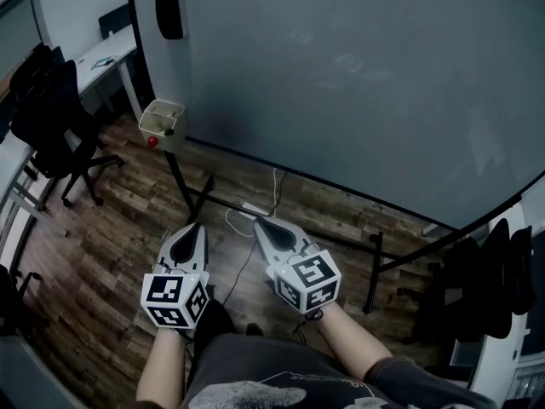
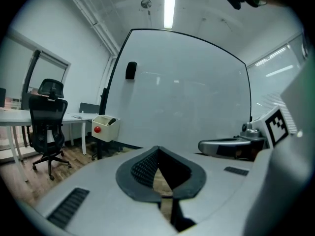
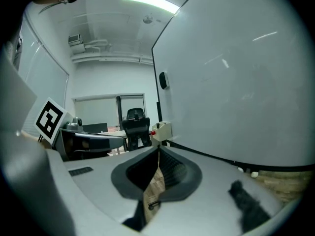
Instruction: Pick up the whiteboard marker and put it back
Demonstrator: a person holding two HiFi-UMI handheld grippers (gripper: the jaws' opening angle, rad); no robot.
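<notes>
Head view shows both grippers low before the bottom edge of the whiteboard (image 1: 358,83). The left gripper (image 1: 198,227) and right gripper (image 1: 258,222) sit side by side, each with jaws pressed together and nothing between them. The marker (image 2: 112,121) is probably the dark stub poking from the box (image 1: 174,107) hung at the whiteboard's lower left corner, well apart from both grippers; it is too small to be sure.

Risks, as I judge them:
- Closed jaws would only knock the marker deeper or shove the box unless they spread first.
- The box rim stands close round the marker, so a jaw may catch it.
- A round marker pinched off-centre may slip and roll away.
- The stand legs (image 1: 196,196) and cable (image 1: 241,220) under the whiteboard could trip the person.

Count:
- one whiteboard
- one box
- one marker seen
- one red knob (image 1: 152,141) on the box front
- one black pad (image 1: 170,15) high at the whiteboard's left edge
- two grippers
- one chair (image 1: 51,113) left of the whiteboard
</notes>
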